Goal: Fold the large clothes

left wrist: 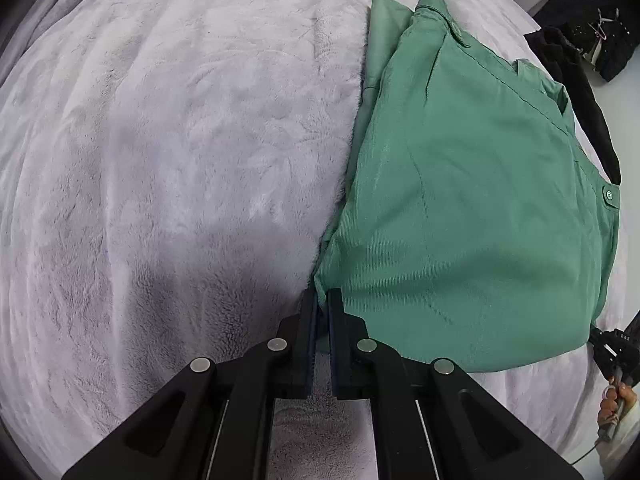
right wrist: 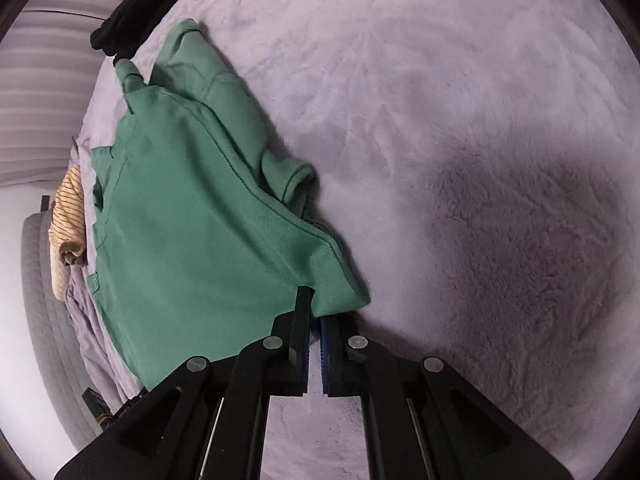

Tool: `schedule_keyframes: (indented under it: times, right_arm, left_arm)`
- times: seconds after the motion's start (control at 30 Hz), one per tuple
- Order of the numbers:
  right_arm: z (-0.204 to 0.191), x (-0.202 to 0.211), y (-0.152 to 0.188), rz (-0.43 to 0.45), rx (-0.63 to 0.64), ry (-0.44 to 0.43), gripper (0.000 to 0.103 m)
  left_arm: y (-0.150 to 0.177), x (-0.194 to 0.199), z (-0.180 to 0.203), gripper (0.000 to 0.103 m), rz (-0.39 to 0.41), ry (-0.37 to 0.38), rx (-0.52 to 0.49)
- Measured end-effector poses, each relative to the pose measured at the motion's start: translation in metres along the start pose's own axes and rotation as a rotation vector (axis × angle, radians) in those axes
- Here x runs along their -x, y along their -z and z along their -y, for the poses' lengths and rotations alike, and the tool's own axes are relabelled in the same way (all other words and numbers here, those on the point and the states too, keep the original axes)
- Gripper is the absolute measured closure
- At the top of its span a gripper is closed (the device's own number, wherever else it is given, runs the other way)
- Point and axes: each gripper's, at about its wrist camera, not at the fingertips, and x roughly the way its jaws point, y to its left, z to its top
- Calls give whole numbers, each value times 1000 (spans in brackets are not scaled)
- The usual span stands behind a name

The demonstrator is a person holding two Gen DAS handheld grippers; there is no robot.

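Your left tongs point(left wrist: 322, 300) are clamped on a near corner of the green garment point(left wrist: 472, 208); your right tongs point(right wrist: 316, 308) are pinched shut on the other near corner. The garment lies part-folded on the lilac blanket point(left wrist: 160, 160), stretching ahead of both tips. Step: gripping for another fold. Next, probably lift both corners together and carry them evenly.

text: none readable | labels: none readable | numbers: none readable | faint white marks on black device point(left wrist: 618, 344) at frame edge: too small to tell
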Motion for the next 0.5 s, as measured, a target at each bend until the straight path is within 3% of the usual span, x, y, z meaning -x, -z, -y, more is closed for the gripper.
schedule_keyframes:
  times: [0.2,0.33,0.43,0.5]
  right_arm:
    - [-1,26,14,-5,-19,32,100]
    - [-35,58,28,59,135,22,99]
    - [-67,59,28,91,272,52,99]
    - [-78,43,21,73,297,68,99]
  left_arm:
    - [3,36,-6,95,16,-65,-14]
    - [-7,65,11,95,96,-50,-57]
    - [-29,56,31,95,110,-56,-74]
    - [-36,29,38,95,79,-112,-87]
